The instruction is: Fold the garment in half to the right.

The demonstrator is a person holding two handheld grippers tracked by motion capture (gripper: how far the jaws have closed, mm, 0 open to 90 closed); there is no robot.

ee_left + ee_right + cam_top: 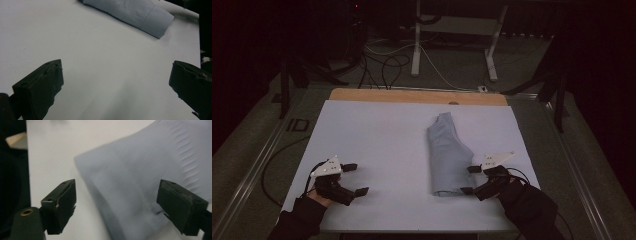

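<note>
A folded pale blue garment (448,155) lies lengthwise on the white table cover (377,140), right of centre. My right gripper (470,180) is open at the garment's near right edge, its jaws standing on either side of that edge. In the right gripper view the garment (150,175) spreads between and beyond the wide-apart jaws. My left gripper (355,179) is open over bare cover at the near left, nothing between its jaws. The left gripper view has the garment's cuffed end (140,15) far ahead at the top.
A wooden strip (417,96) borders the table's far edge. Behind it, cables (387,62) lie on the dark floor beside white desk legs (416,40). Metal rails (257,160) run along both table sides.
</note>
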